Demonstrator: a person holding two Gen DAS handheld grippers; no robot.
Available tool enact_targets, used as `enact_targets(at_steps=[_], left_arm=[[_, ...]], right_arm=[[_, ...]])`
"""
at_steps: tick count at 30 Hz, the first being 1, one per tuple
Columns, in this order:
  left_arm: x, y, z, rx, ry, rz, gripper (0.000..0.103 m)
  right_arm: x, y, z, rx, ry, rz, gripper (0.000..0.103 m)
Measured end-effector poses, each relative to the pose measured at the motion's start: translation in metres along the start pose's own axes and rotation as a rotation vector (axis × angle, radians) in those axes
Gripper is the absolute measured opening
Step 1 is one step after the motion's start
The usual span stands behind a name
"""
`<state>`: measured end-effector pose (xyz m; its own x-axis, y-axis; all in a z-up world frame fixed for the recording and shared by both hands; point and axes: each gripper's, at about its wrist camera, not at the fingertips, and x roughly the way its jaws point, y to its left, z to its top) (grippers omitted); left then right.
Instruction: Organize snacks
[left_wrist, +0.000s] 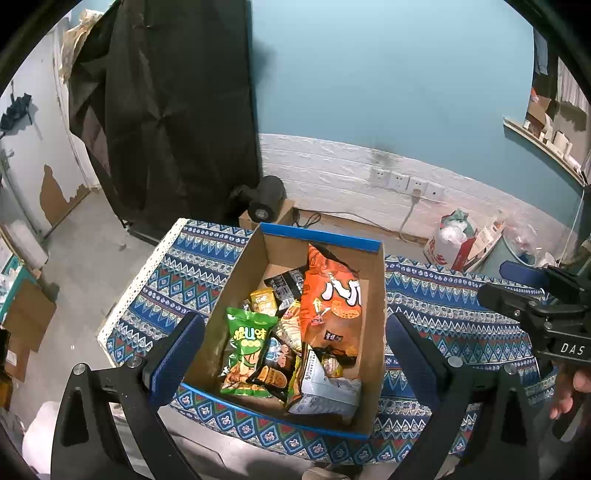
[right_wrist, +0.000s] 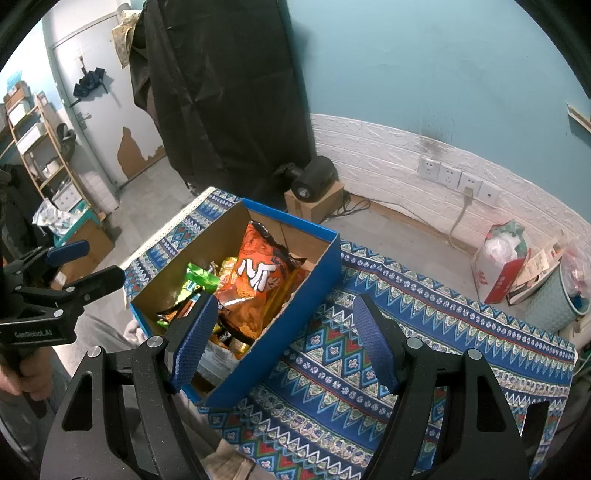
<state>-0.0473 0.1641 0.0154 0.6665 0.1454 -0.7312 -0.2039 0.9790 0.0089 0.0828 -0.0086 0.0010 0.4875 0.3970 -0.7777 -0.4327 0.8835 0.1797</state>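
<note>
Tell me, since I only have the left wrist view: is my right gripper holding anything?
Observer: No. The right gripper is open, with nothing between its fingers. In its own view one finger shows in front of the box's contents, the other in front of the cloth.
Operator: Any snacks lying loose on that side of the box?
Observer: None that I can see. The tablecloth to the right of the box shows only its pattern in the right wrist view.

You held the left tool (left_wrist: 295, 354) and the right tool (right_wrist: 284, 339) tilted downward, jaws wide apart, gripping nothing.
</note>
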Motion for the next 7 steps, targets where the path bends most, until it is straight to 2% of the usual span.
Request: enact_targets(at_steps=[7], left_arm=[[0.0018, -0.0011, -0.0008, 0.008, 0.005, 0.004, 0.099]], right_arm=[[-0.0014, -0.0031, -0.0018, -0.001, 0.001, -0.001, 0.075]])
